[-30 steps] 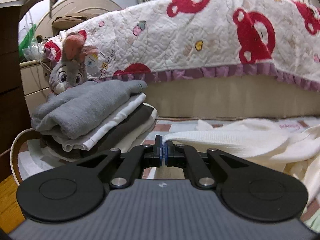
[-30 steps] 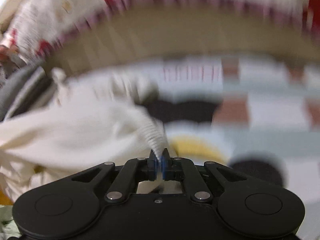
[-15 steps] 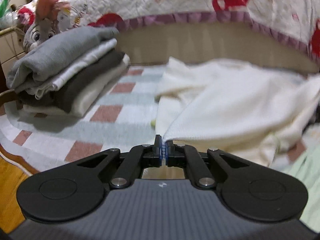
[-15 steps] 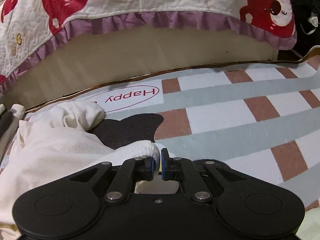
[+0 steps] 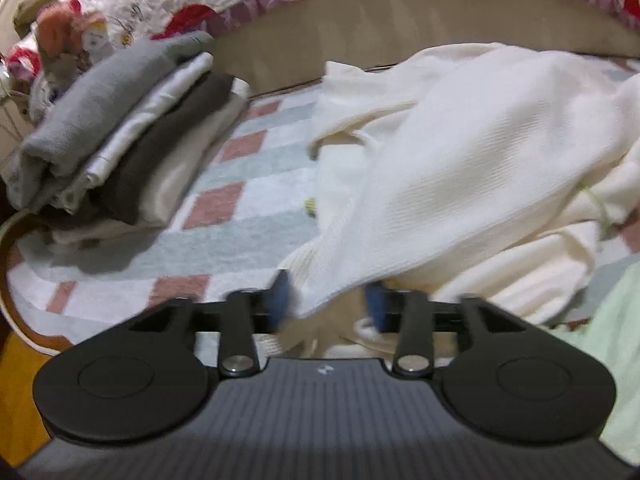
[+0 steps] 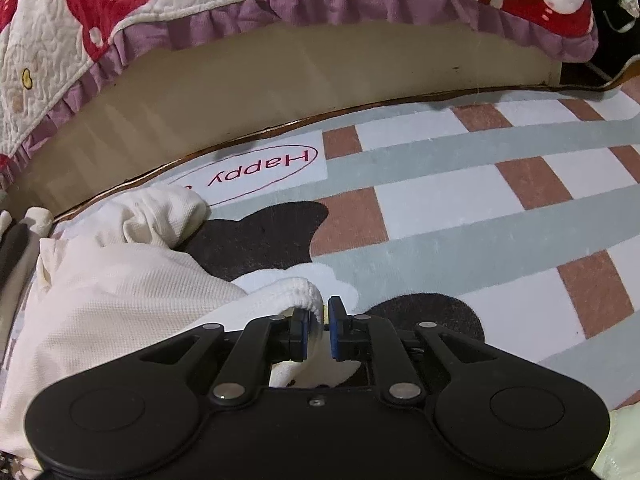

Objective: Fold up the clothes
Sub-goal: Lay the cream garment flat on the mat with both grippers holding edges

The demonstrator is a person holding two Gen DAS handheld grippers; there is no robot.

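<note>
the left gripper point(image 5: 330, 300) hangs low over the rug point(image 5: 256, 184) with its jaws spread; they have just been opening. a corner of the cream top point(image 5: 472, 168) lies between the blue pads point(image 5: 282, 294), but neither pad presses on it, so the cloth is loose there. the pads are blurred in the left view.

the right gripper point(image 6: 319, 326) has its jaws a little apart, and they too have just been opening. the ribbed edge of the cream top point(image 6: 120, 300) sits in the narrow gap, against the left pad point(image 6: 302, 334); there is a slit of space by the other pad, so the pinch looks let go.

the top itself lies spread and rumpled on the checked rug point(image 6: 460, 208), in front of the bed base point(image 6: 280, 88). one bunched part of it rests near the "happy" print point(image 6: 260, 168) on the rug, beside a dark shape in the rug's pattern.

to the left of the top, well apart from it, a stack point(image 5: 120, 140) of folded clothes sits on the rug: grey on top, then white, dark brown and cream layers. behind the stack a plush toy point(image 5: 68, 36) leans, blurred. a quilt point(image 6: 160, 4) with red bears and a purple frill hangs over the bed's edge. a pale green cloth point(image 5: 616, 340) shows at the right border of the left view.
</note>
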